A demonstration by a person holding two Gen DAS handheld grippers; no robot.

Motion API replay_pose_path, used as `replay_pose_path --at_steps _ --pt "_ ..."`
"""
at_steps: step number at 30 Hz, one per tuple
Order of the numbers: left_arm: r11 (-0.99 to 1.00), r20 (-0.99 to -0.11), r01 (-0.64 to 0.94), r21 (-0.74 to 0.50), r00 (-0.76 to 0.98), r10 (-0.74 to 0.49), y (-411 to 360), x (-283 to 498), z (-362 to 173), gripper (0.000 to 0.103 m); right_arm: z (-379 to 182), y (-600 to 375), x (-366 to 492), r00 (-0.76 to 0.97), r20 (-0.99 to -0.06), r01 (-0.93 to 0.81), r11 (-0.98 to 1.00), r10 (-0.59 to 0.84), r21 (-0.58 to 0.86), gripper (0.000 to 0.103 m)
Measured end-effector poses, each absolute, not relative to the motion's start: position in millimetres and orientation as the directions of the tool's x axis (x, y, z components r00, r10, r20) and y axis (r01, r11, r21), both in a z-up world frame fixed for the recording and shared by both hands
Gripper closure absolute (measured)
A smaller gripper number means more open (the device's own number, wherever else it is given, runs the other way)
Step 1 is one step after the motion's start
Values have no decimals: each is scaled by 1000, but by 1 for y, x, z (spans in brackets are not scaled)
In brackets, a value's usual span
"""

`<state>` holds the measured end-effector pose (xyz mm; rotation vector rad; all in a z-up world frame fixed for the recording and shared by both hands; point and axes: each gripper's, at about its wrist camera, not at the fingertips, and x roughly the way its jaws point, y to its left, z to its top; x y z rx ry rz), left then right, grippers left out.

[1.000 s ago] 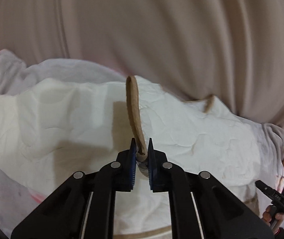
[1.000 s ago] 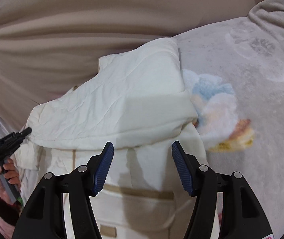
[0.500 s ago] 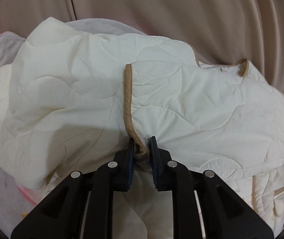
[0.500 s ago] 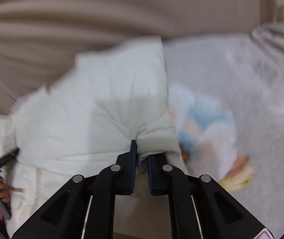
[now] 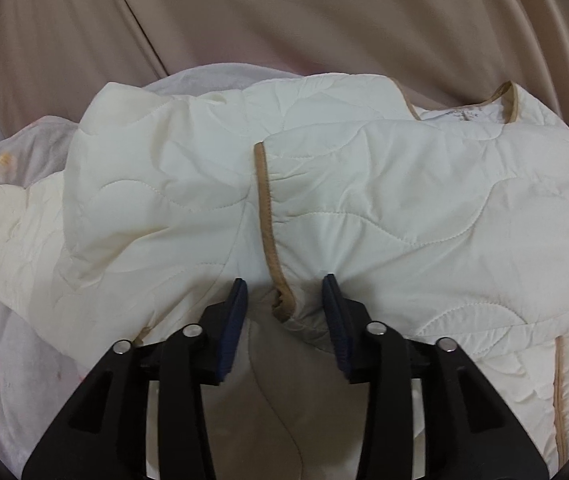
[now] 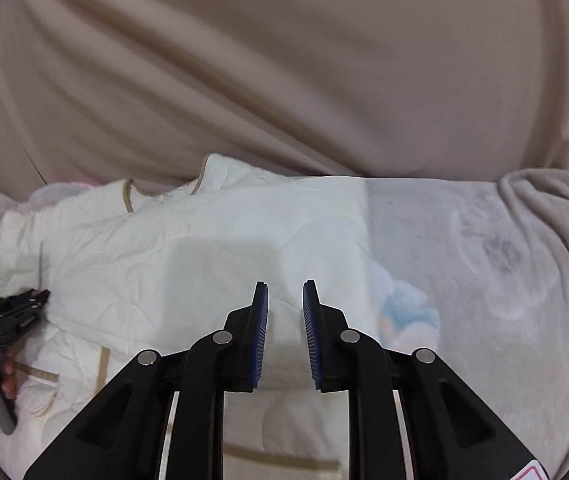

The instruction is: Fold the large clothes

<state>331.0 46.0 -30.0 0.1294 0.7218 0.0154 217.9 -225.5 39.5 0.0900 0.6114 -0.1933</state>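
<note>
A cream quilted jacket [image 5: 384,200] with tan trim lies spread on a bed, both sleeves folded in over its body. My left gripper [image 5: 284,292] is open; the tan-edged cuff [image 5: 282,300] lies loose between its fingers. In the right wrist view the jacket [image 6: 204,248] fills the left and middle. My right gripper [image 6: 285,296] is open by a narrow gap just above the folded sleeve, holding nothing. The left gripper [image 6: 24,300] shows at the far left there, held by a hand.
A pale grey bedspread [image 6: 484,264] with a pastel cartoon print lies under the jacket and stretches to the right. A beige curtain [image 6: 284,80] hangs close behind the bed. A bunched grey blanket [image 6: 556,208] lies at the far right.
Both grippers were shut on the jacket half a second ago, the left on the tan cuff, the right on the sleeve fold. Both have opened and let go. The sleeves now lie flat.
</note>
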Motion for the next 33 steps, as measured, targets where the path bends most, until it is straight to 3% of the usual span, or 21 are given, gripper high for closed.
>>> replay_pose_path --at_steps 4,6,11,15,20,22,25,27,29,33 --pt "995 -665 32 99 746 42 51 331 -31 57 -7 -237 248 719 -649 279 958 -250 -60 96" --pt "994 -666 33 100 744 42 51 333 -31 54 -27 -254 252 698 -674 300 953 -242 -31 99" --pt "995 -668 30 94 743 40 52 334 -31 52 2 -256 230 747 -629 303 952 -213 37 101" --pt "997 -660 24 72 751 29 56 330 -27 40 -30 -264 252 664 -691 311 946 -285 -91 103" --pt "996 -655 -2 -89 754 -57 93 315 -15 27 -5 -264 231 722 -658 300 954 -213 20 102" --pt "992 -651 -39 -122 758 -50 113 308 -7 27 -25 -260 243 659 -700 286 952 -276 -107 103" --pt "979 -624 -48 -199 776 -89 153 296 13 27 -24 -252 234 661 -678 293 942 -322 -162 101" --pt "973 -607 -146 -178 794 8 188 287 26 14 -9 -243 216 700 -666 260 960 -259 -100 100" --pt "955 -575 -242 -171 812 102 227 282 37 13 -5 -230 197 729 -657 211 976 -194 -54 99" --pt "872 -607 -445 -204 756 244 319 287 36 13 -15 -199 160 737 -673 101 995 -68 10 96"
